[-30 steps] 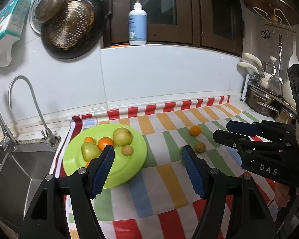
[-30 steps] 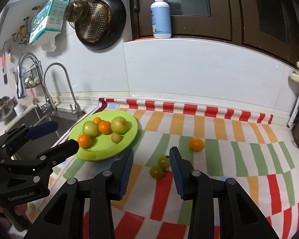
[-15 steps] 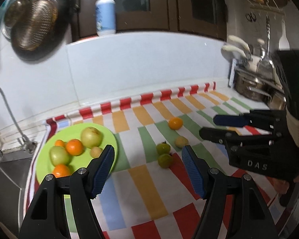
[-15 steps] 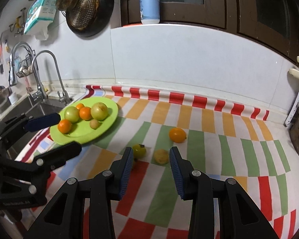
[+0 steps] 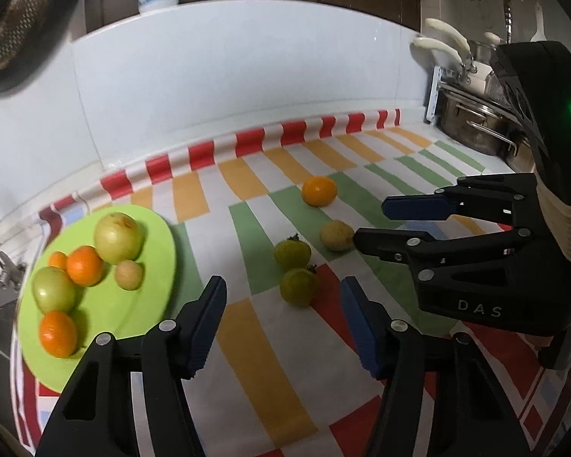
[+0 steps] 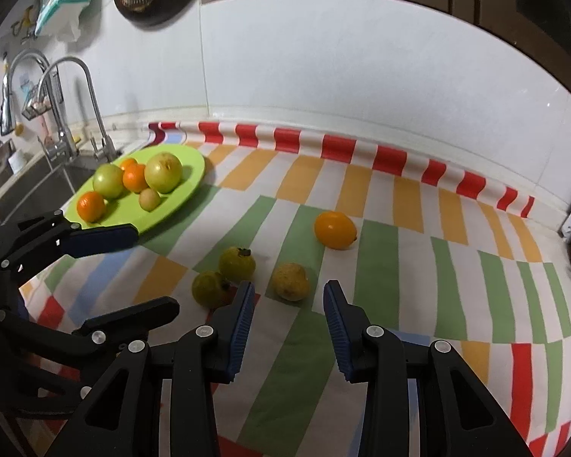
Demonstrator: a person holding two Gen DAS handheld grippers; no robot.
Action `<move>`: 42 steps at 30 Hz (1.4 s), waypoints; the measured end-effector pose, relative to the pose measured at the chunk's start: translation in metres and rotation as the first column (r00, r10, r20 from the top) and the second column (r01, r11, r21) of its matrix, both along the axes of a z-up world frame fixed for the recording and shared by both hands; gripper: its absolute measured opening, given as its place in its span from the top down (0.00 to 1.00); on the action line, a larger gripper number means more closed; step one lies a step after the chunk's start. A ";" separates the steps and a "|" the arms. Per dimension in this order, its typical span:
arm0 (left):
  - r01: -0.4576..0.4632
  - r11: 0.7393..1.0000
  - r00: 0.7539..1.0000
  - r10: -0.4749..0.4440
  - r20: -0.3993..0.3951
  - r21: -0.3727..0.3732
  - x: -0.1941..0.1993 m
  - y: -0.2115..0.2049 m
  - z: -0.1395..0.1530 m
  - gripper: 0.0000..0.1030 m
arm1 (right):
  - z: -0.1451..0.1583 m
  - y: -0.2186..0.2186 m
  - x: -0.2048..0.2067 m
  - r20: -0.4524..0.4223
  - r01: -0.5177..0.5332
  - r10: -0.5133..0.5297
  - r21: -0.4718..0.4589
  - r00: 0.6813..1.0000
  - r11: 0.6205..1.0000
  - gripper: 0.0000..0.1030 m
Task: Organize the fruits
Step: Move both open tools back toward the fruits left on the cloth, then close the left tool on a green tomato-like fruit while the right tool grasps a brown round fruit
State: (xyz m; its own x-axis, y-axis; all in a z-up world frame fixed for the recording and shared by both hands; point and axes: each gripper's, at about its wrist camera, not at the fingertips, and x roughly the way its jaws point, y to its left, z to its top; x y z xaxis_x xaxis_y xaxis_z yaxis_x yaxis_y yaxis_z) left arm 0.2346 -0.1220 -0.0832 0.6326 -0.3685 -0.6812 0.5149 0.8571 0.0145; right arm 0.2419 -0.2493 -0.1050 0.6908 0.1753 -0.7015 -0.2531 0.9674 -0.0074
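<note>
While both tongs hang above the striped cloth (image 6: 380, 259) that covers the surface, each stands with its jaws apart and nothing between them. The right tongs (image 6: 288, 306) point at a yellowish fruit (image 6: 290, 281) lying on the cloth just ahead of their blue pads. The left tongs (image 5: 281, 318) face a green fruit (image 5: 299, 286), which touches a second green fruit (image 5: 292, 254) just behind it. In the left wrist view the right tongs (image 5: 369, 221) reach in from the right, their tips close beside the yellowish fruit (image 5: 337, 235). Farther back on the cloth, apart from those 3, lies an orange fruit (image 6: 335, 229).

To the left sits a lime green plate (image 5: 148, 304) holding 6 fruits: 2 pale green ones, 3 oranges and 1 small tan one. In the right wrist view the upper finger of the left tongs (image 6: 154, 272) overlaps the plate's near rim (image 6: 194, 163). Beyond the plate are the sink (image 6: 38, 186) and 2 curved taps (image 6: 76, 87). White wall tiles (image 6: 361, 76) rise behind the cloth, with a pan (image 5: 15, 26) hanging at upper left and steel pots (image 5: 472, 122) at the right.
</note>
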 end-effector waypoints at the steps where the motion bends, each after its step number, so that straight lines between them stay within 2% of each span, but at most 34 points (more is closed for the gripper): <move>1: 0.001 1.000 1.000 -0.001 -0.009 0.000 0.002 -0.001 -0.003 0.42 | -0.002 0.000 0.002 -0.006 -0.003 0.003 0.001 1.000 1.000 0.62; 11: 0.016 1.000 0.998 -0.017 -0.068 -0.018 0.019 -0.007 -0.017 0.49 | -0.021 0.001 0.022 -0.055 -0.016 0.016 0.000 0.998 1.000 0.62; 13: 0.031 0.999 0.997 -0.032 -0.073 -0.018 0.020 -0.008 -0.018 0.55 | -0.023 0.002 0.025 -0.060 -0.018 0.018 0.002 0.998 1.000 0.62; 21: 0.045 0.999 0.995 -0.047 -0.093 -0.017 0.027 -0.014 -0.023 0.62 | -0.028 0.002 0.035 -0.068 -0.016 0.016 0.005 0.998 1.000 0.62; 25: 0.052 0.999 0.993 -0.054 -0.102 -0.016 0.028 -0.014 -0.023 0.72 | -0.032 0.001 0.041 -0.086 -0.006 0.008 0.017 0.996 1.000 0.62; 30: 0.058 0.998 0.993 -0.059 -0.100 -0.015 0.028 -0.013 -0.022 0.72 | -0.035 0.002 0.043 -0.091 -0.001 0.002 0.020 0.996 1.000 0.64; 32: 0.058 0.998 0.993 -0.059 -0.102 -0.018 0.028 -0.013 -0.022 0.72 | -0.034 0.003 0.043 -0.086 0.003 -0.001 0.023 0.996 1.000 0.70; 34: 0.059 0.998 0.993 -0.061 -0.104 -0.019 0.027 -0.013 -0.022 0.72 | -0.034 0.003 0.043 -0.085 0.004 -0.002 0.023 0.996 1.000 0.71; 42: 0.047 0.998 0.994 -0.050 -0.096 -0.032 0.020 -0.009 -0.015 0.72 | -0.029 0.003 0.036 -0.075 0.021 -0.019 0.034 0.997 0.999 0.71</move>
